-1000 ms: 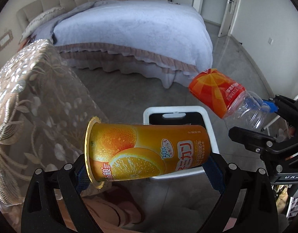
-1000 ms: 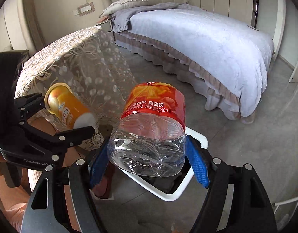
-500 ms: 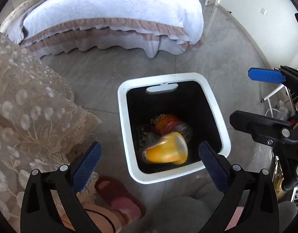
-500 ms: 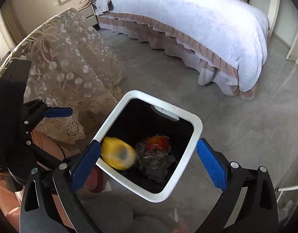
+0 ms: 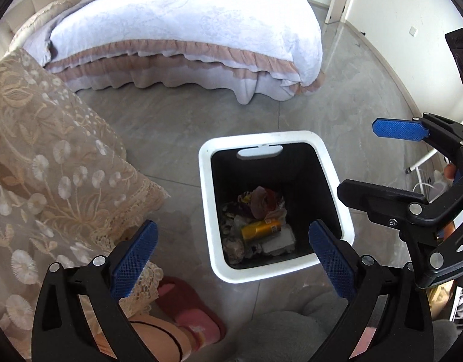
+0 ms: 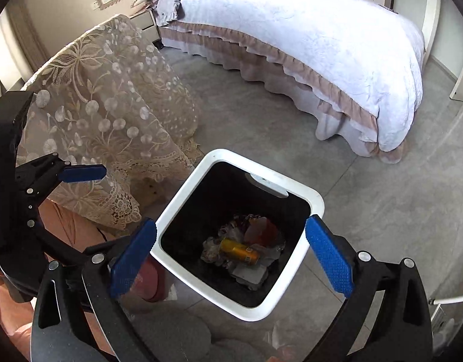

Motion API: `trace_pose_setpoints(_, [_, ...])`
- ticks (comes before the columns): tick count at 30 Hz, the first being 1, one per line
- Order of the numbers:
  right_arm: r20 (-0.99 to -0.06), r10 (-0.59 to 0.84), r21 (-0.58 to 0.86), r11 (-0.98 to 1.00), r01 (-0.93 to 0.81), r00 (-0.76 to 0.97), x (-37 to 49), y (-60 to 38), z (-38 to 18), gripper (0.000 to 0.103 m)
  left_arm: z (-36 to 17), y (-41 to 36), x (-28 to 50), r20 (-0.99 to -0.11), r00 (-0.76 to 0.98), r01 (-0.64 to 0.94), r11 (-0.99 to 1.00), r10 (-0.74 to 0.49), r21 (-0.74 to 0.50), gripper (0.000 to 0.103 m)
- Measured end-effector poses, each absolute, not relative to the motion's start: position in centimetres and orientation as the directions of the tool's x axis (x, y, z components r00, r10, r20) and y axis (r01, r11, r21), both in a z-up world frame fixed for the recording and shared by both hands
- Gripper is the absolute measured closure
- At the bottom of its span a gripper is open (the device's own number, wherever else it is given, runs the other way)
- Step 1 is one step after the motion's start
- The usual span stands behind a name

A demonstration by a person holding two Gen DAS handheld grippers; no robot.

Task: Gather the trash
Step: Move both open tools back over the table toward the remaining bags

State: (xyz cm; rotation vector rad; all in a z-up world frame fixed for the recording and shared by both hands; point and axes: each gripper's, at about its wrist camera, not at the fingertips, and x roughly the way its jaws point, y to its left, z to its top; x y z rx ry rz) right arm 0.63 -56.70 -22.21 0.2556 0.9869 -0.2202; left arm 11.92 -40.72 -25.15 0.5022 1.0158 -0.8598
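Note:
A white-rimmed bin (image 5: 207, 181) with a black inside stands on the grey floor; it also shows in the right wrist view (image 6: 317, 203). At its bottom lie an orange juice cup (image 5: 261, 229) (image 6: 239, 251), a crushed bottle with a red-orange label (image 5: 263, 202) (image 6: 261, 230) and several crumpled wrappers. My left gripper (image 5: 233, 259) is open and empty above the bin's near side. My right gripper (image 6: 229, 256) is open and empty above the bin; it also shows at the right of the left wrist view (image 5: 379, 158).
A table under a lace cloth (image 5: 44, 163) (image 6: 104, 105) stands left of the bin. A bed with a white ruffled cover (image 5: 186, 30) (image 6: 306, 39) lies beyond. A pink slipper (image 5: 189, 310) and the person's leg are at the near left. A white rack (image 5: 424, 163) stands at the right.
A second ago the left gripper held the orange cup and the right held the bottle. Both opened, the items fell into the bin and now lie still at its bottom.

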Motion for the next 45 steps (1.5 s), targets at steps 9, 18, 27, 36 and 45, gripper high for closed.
trace_pose_setpoints(9, [-0.750, -0.028, 0.154, 0.964, 0.215, 0.661, 1.1, -54.2, -17.2, 0.005, -18.6, -35.8, 10.8, -0.799, 0.424, 0.736, 0.676, -0.426, 0.030, 0.005])
trace_pose_setpoints(18, [-0.633, 0.095, 0.187, 0.982, 0.033, 0.769, 3.8, -49.1, -11.4, 0.005, -13.5, -29.0, 11.0, -0.716, 0.570, 0.619, 0.784, -0.403, 0.051, 0.005])
trace_pose_setpoints(27, [-0.537, 0.247, 0.186, 0.967, -0.172, 0.807, 7.8, -41.3, -6.6, 0.005, -9.9, -21.3, 10.8, -0.649, 0.693, 0.459, 0.886, -0.314, 0.061, 0.005])
trace_pose_setpoints(36, [-0.506, 0.354, 0.136, 0.933, -0.333, 0.787, 10.6, -33.0, -4.3, 0.005, -7.0, -12.0, 10.6, -0.587, 0.780, 0.281, 0.959, -0.216, 0.021, 0.005])
trace_pose_setpoints(45, [-0.501, 0.456, 0.099, 0.874, -0.475, 0.735, 14.0, -25.2, -2.8, 0.005, -5.4, -3.2, 10.6, -0.546, 0.836, 0.070, 0.998, -0.055, 0.006, 0.005])
